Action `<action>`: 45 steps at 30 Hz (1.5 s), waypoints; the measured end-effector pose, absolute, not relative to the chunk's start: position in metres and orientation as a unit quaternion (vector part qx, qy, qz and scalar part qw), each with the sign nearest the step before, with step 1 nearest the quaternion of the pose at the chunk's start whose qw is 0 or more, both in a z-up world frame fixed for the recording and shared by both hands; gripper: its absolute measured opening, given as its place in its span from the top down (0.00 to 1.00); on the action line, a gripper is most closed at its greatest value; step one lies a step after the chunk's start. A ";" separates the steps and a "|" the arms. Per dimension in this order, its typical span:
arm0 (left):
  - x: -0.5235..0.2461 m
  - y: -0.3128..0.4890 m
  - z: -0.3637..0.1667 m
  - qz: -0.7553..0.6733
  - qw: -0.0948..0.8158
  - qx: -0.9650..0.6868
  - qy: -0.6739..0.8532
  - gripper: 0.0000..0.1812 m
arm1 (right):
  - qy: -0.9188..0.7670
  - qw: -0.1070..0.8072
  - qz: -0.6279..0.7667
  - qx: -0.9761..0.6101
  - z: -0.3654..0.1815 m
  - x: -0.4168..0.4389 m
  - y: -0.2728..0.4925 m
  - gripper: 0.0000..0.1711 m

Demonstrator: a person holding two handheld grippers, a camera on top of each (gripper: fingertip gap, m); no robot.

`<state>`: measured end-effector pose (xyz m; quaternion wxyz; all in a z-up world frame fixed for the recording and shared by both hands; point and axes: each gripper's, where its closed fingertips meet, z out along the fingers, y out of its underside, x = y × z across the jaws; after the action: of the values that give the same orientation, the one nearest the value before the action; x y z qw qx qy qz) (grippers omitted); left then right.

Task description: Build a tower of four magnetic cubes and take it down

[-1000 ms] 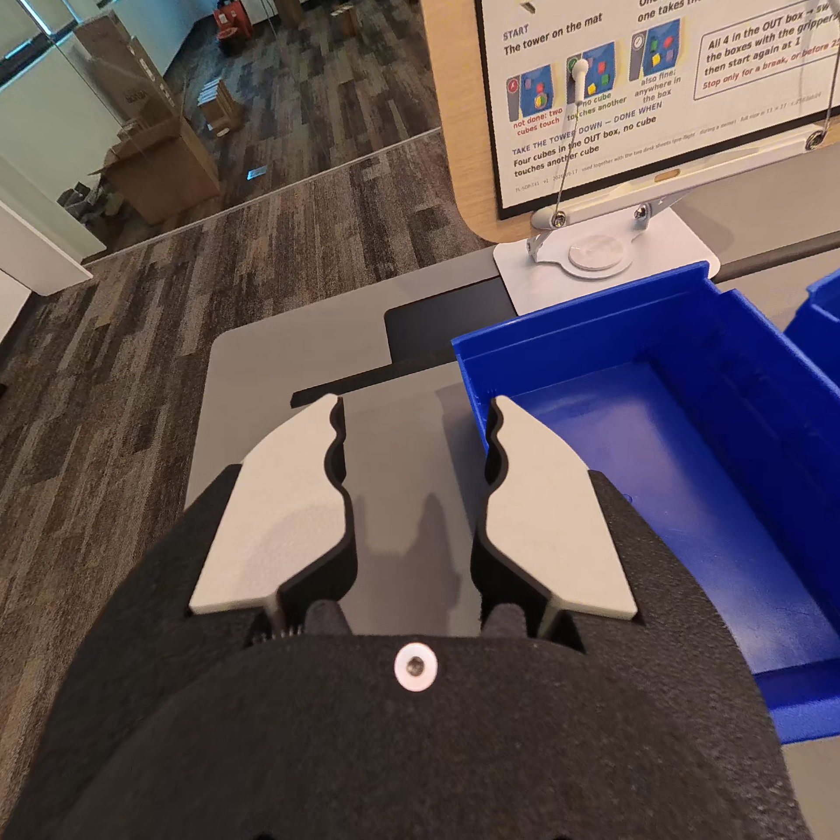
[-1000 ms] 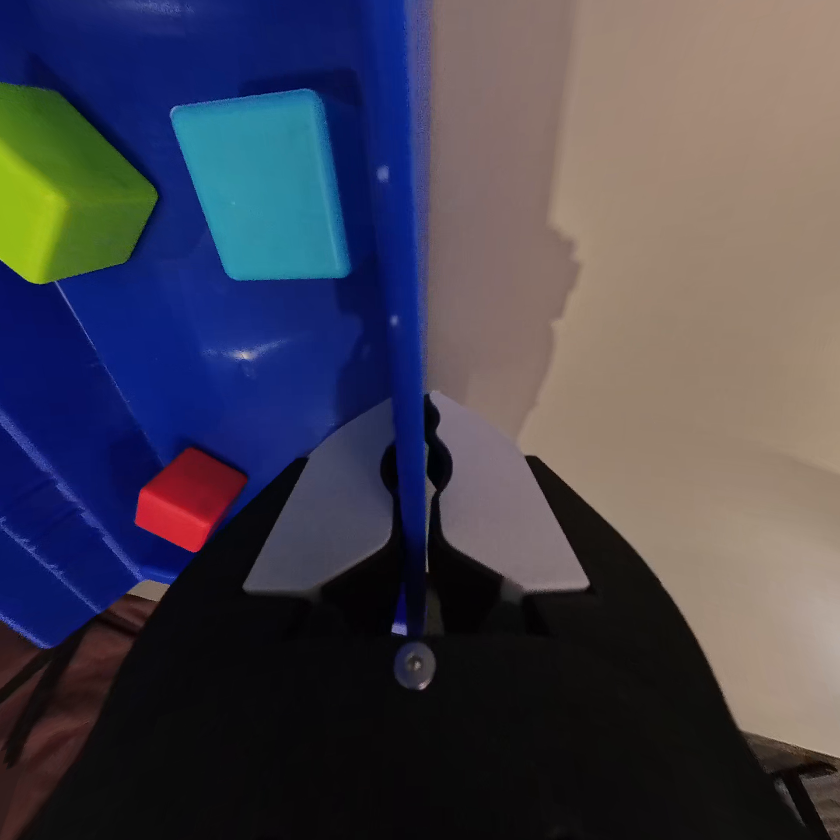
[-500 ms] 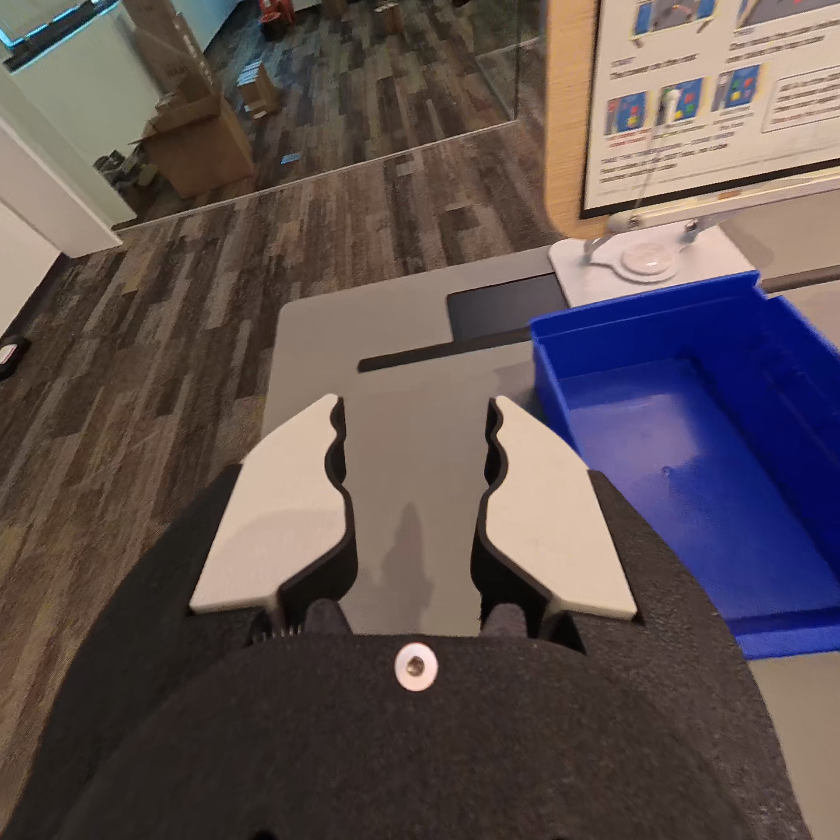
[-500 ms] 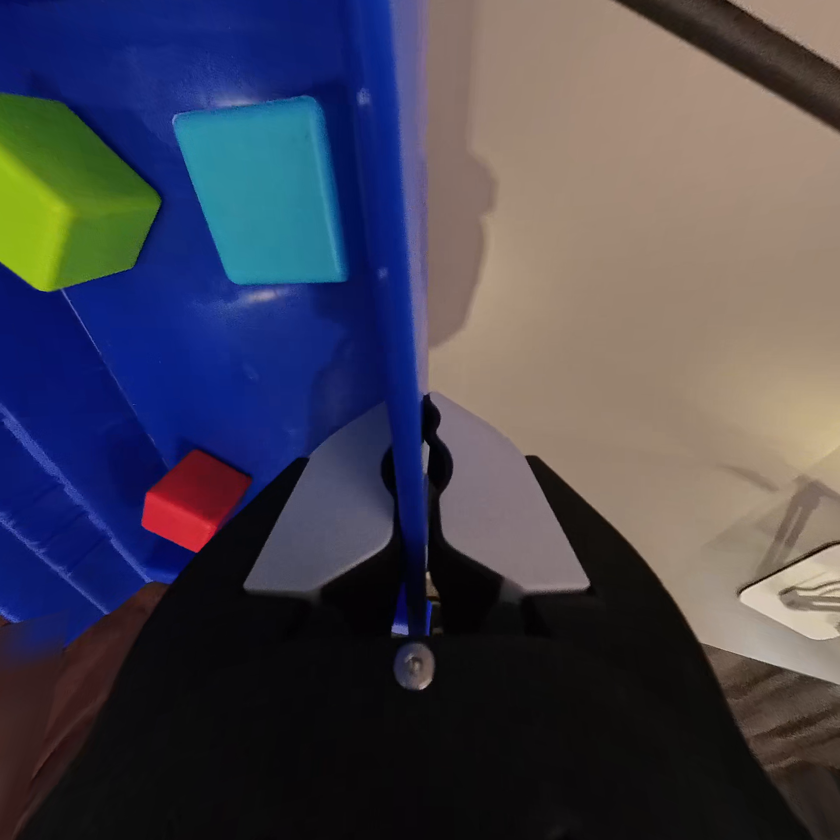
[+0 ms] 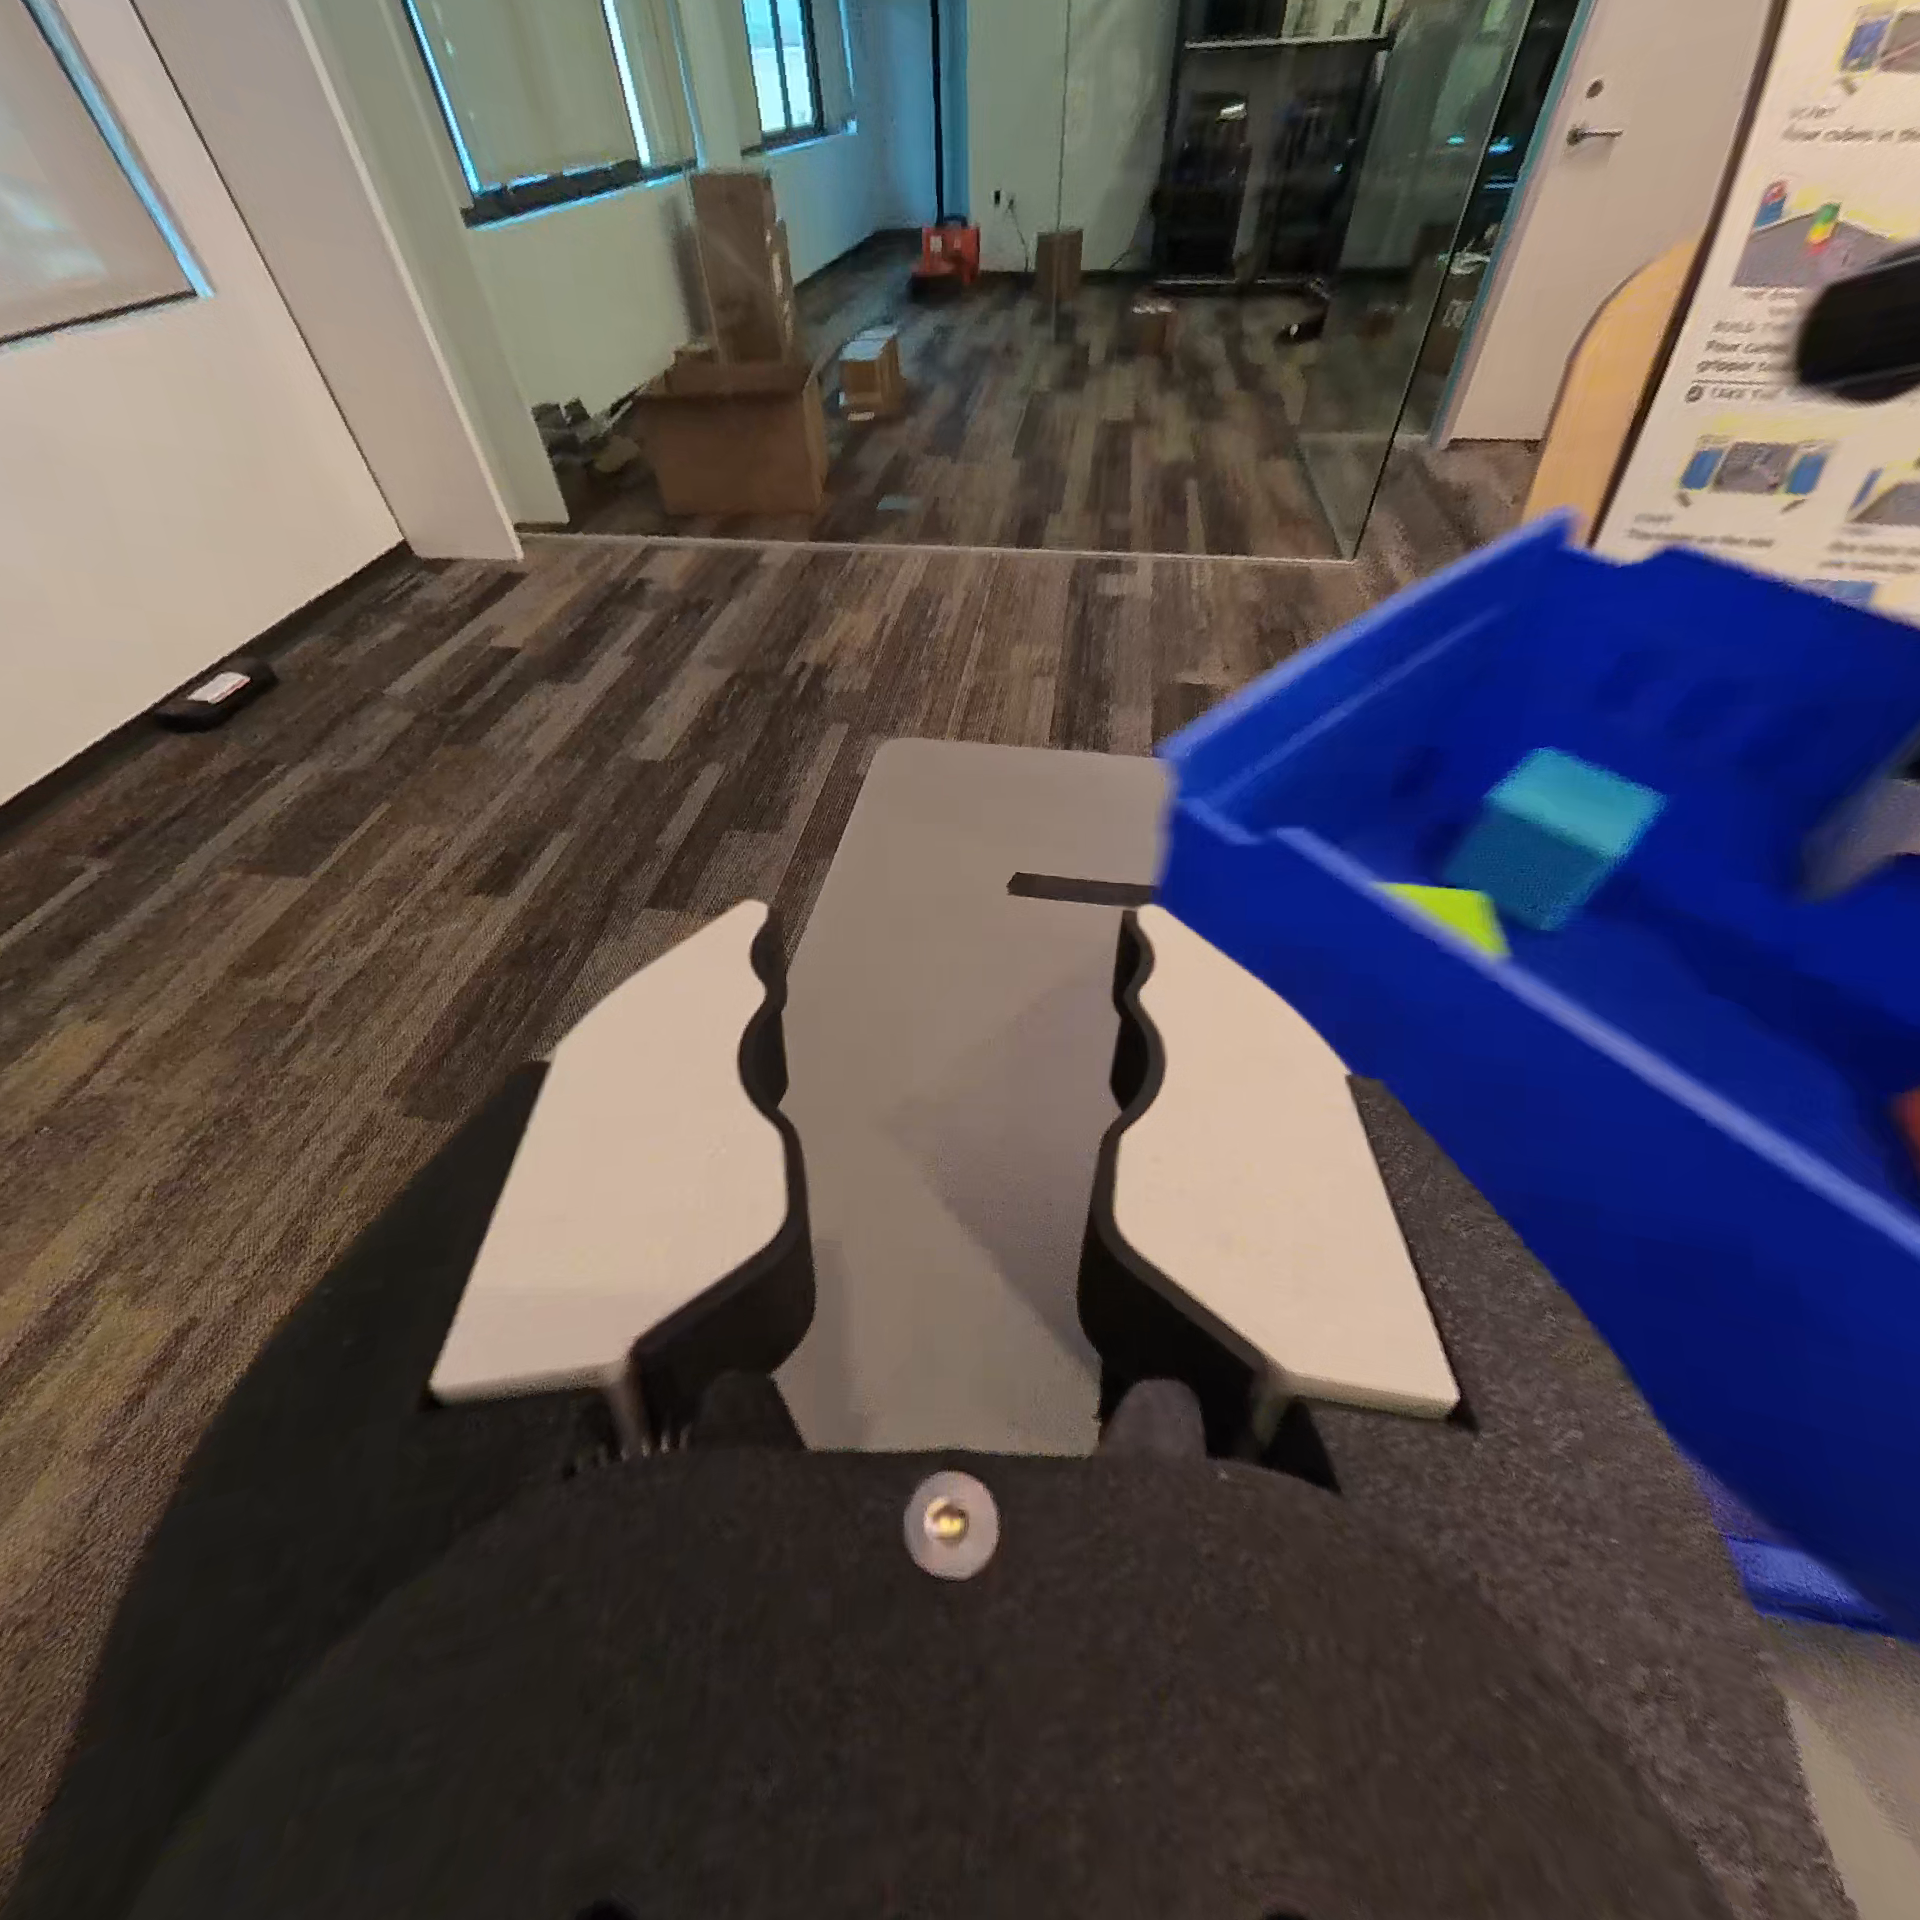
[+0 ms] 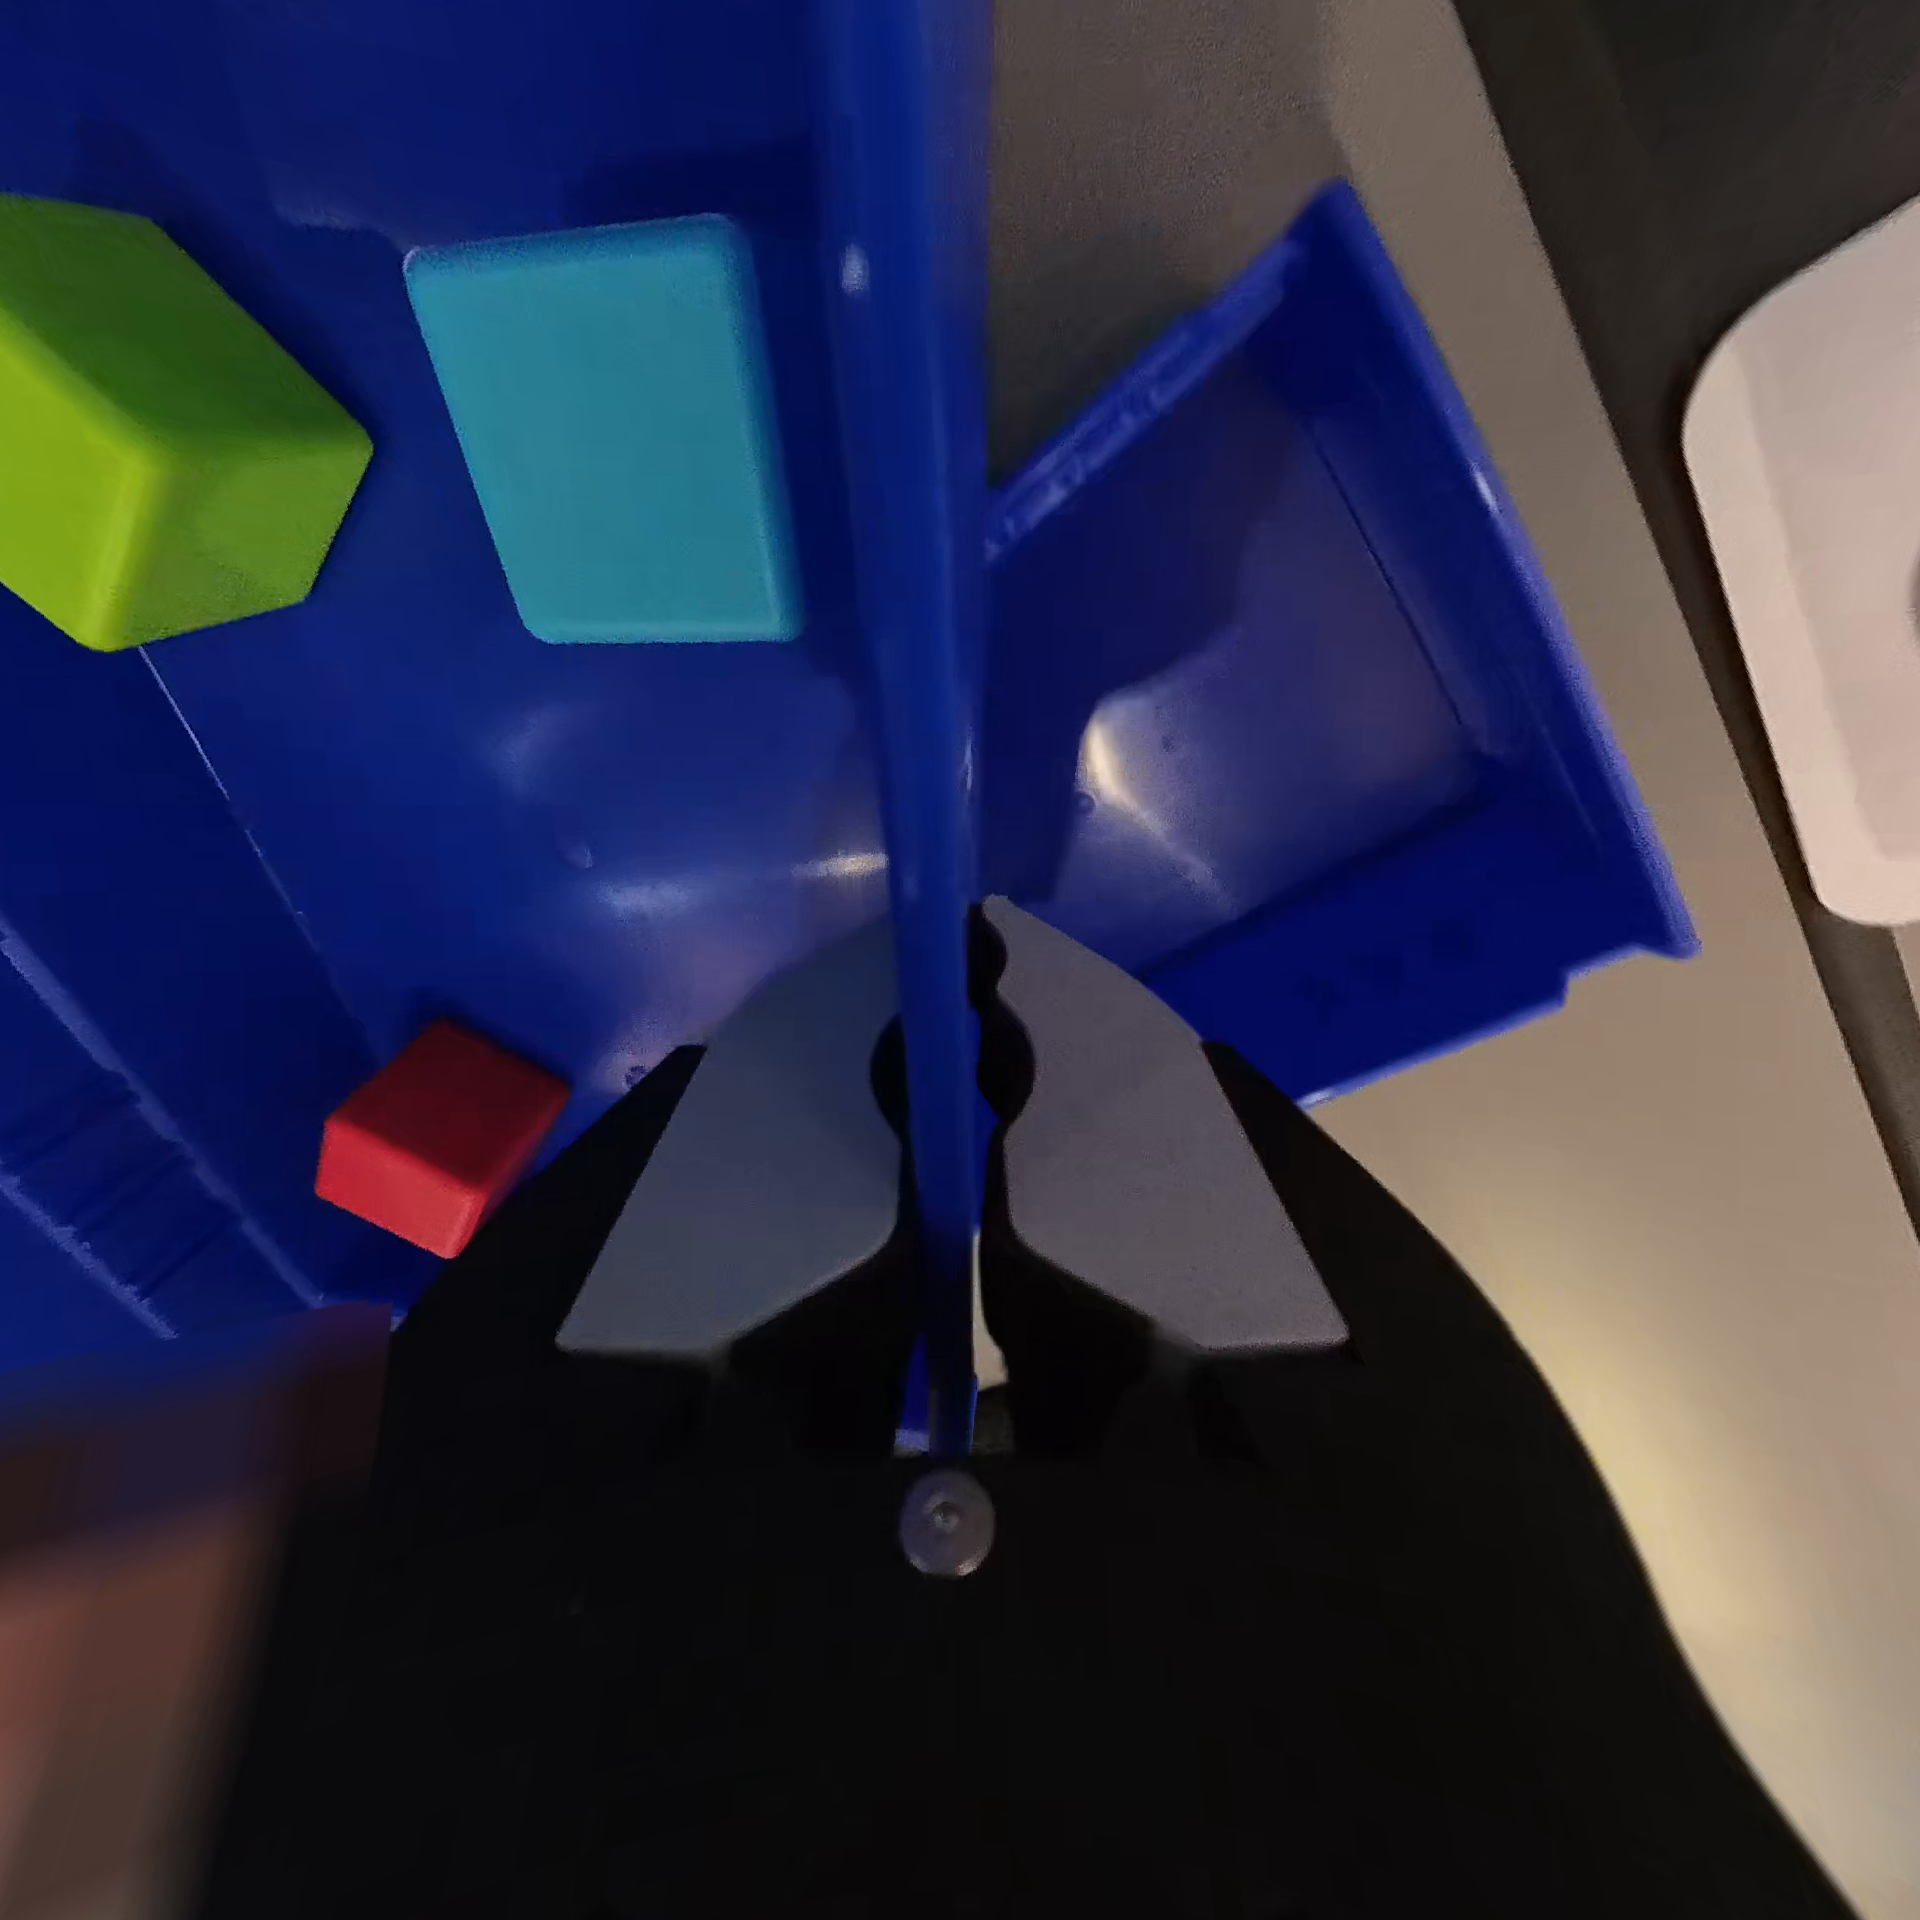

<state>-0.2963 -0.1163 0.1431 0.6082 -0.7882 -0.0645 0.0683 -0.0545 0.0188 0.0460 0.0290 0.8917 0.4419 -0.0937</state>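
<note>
We are pinching the blue bin's wall [image 6: 914, 623] in our right gripper [image 6: 940, 997], cyan cube [image 6: 603, 426], green cube [image 6: 156, 426] and red cube [image 6: 436, 1132] lying inside, while our left gripper [image 5: 945, 977] is gaping wide, empty.

The carried bin [image 6: 914, 520] is hanging above the tabletop [image 5: 935, 1039], its side wall lying between the jaws of the right gripper [image 6: 940, 1039]. Three cubes are sitting in it: one [image 6: 603, 426] nearest that wall, one [image 6: 156, 436] left of it, one [image 6: 436, 1132] nearer the gripper. A second bin [image 6: 1403, 675] is resting on the tabletop beyond the wall. The left gripper [image 5: 951, 1029] is hovering over the tabletop's left edge.
</note>
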 end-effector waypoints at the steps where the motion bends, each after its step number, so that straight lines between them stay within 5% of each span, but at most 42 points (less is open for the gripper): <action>1: -0.295 -0.118 0.144 0.072 0.608 -0.789 -0.062 0.66 | 0.449 0.032 -0.094 0.888 0.044 -0.073 0.019 0.96; 15: -0.266 -0.140 0.174 0.061 0.663 -0.746 -0.015 0.70 | 0.496 0.050 -0.076 0.864 -0.035 -0.231 0.014 0.95; 30: -0.249 -0.112 0.145 0.046 0.606 -0.793 0.036 0.67 | 0.480 0.042 -0.090 0.871 -0.127 -0.254 0.016 0.93; 33: -0.245 -0.111 0.143 0.045 0.602 -0.796 0.043 0.66 | 0.485 -0.042 -0.131 0.863 -0.103 -0.257 0.027 0.93; 36: -0.240 -0.111 0.143 0.047 0.599 -0.798 0.051 0.66 | 0.479 -0.238 -0.138 0.834 -0.045 -0.243 0.050 0.80; 40: -0.228 -0.111 0.146 0.042 0.603 -0.794 0.068 0.66 | 0.434 -0.487 0.027 0.758 0.030 -0.148 0.067 0.80; 45: -0.206 -0.112 0.145 0.038 0.597 -0.795 0.099 0.65 | 0.368 -0.476 0.139 0.787 0.018 -0.010 0.054 0.69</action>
<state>-0.2063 -0.1119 0.1451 0.5969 -0.7953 0.0988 0.0381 -0.0100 0.0545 0.0181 -0.4759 0.7866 0.3678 0.1394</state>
